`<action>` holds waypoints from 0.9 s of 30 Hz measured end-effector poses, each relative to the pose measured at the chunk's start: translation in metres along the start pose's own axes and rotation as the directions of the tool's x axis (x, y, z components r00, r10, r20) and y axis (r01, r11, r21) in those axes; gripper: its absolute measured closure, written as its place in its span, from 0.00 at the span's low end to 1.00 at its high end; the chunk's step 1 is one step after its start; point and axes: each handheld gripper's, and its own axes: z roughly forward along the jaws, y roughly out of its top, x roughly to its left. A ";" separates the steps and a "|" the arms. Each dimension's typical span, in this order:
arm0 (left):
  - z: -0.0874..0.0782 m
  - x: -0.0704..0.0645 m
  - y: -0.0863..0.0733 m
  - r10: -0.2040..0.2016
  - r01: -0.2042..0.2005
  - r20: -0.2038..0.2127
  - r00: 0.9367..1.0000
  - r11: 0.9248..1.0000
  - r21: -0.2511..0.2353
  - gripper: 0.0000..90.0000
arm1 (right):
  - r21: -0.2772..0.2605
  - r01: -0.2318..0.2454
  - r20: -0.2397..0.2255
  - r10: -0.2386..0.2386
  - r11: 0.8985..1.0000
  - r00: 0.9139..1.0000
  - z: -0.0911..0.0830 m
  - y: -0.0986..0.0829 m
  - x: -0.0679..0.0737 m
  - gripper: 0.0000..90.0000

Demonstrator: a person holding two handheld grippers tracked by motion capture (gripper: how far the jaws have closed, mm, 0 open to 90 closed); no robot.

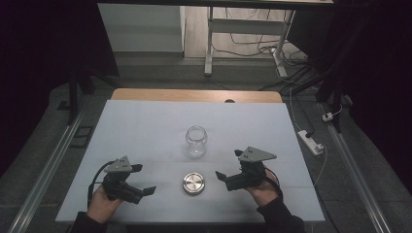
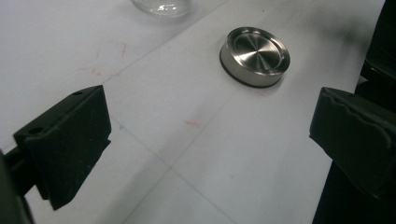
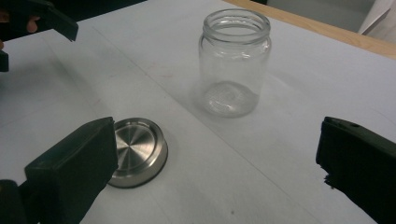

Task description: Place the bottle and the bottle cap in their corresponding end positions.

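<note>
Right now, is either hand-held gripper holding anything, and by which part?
Nothing is held. The left hand-held gripper and right hand-held gripper are both open, flanking the metal lid lying on the table; the glass jar stands untouched.

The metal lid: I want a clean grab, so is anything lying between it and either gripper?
Nothing visible. The metal lid lies flat on bare table between the open left gripper and open right gripper. The glass jar stands behind it, apart.
</note>
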 end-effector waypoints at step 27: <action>-0.036 0.000 -0.042 -0.087 0.086 -0.058 0.994 0.996 -0.019 0.00 | 0.013 -0.093 0.137 0.091 0.996 0.986 -0.066 -0.046 -0.015 0.00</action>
